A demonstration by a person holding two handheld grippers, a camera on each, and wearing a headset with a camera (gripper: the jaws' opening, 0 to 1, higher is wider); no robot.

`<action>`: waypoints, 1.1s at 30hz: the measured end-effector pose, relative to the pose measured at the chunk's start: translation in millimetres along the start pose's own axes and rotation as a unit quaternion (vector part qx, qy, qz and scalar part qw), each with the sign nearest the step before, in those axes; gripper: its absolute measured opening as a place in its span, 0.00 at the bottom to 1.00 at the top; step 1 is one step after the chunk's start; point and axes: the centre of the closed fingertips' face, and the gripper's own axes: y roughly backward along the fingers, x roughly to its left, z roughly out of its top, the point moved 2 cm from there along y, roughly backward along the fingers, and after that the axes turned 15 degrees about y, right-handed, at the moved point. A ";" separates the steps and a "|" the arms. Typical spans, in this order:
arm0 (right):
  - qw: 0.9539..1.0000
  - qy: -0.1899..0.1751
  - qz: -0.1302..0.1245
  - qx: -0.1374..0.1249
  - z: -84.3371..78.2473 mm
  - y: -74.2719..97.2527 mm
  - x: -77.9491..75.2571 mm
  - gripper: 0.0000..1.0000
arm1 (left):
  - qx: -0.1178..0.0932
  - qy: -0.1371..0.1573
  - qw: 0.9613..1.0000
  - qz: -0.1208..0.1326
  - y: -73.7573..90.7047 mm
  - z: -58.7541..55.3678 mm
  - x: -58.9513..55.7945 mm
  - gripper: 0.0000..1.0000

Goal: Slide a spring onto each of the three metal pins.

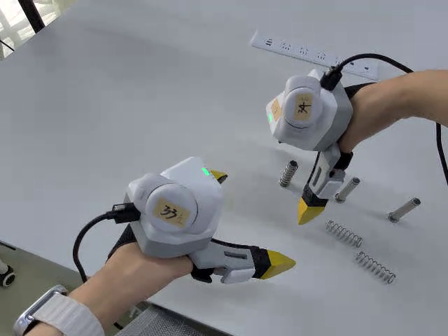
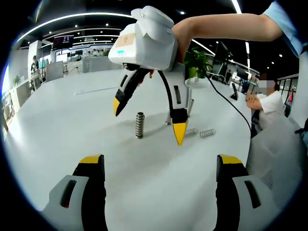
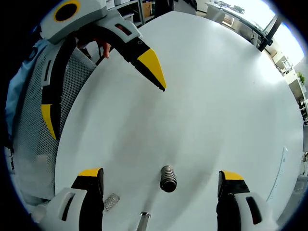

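Note:
One metal pin with a spring on it (image 1: 288, 173) stands upright on the white table (image 1: 140, 91). Two bare pins (image 1: 347, 189) (image 1: 404, 209) lie to its right, and two loose springs (image 1: 344, 233) (image 1: 375, 267) lie nearer me. My right gripper (image 1: 299, 183) hangs open above the sprung pin (image 3: 168, 178), one finger on either side and neither touching it. My left gripper (image 1: 248, 218) is open and holds nothing, low at the near left, pointing toward the pin (image 2: 139, 124). The right gripper (image 2: 148, 122) straddles that pin, with the loose springs (image 2: 191, 131) behind it.
A white power strip (image 1: 315, 52) lies at the far side of the table. The near table edge runs just below my left hand. A seated person (image 2: 267, 103) and a plant (image 2: 197, 62) are beyond the table. The left gripper (image 3: 103, 96) appears in the right gripper view.

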 end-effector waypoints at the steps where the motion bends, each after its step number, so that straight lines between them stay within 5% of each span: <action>1: 1.000 -0.001 0.000 0.000 -0.4 0.2 0.2 0.99 | -0.002 0.005 1.000 0.001 0.8 0.8 1.1 0.96; 18: 0.999 -0.029 -0.028 -0.032 11.1 25.2 20.0 0.99 | 0.009 -0.015 1.000 0.002 9.0 5.6 7.7 0.95; 33: 0.989 -0.062 -0.118 -0.070 -3.7 61.0 39.1 0.99 | 0.022 -0.050 0.998 -0.013 0.7 17.6 1.8 0.95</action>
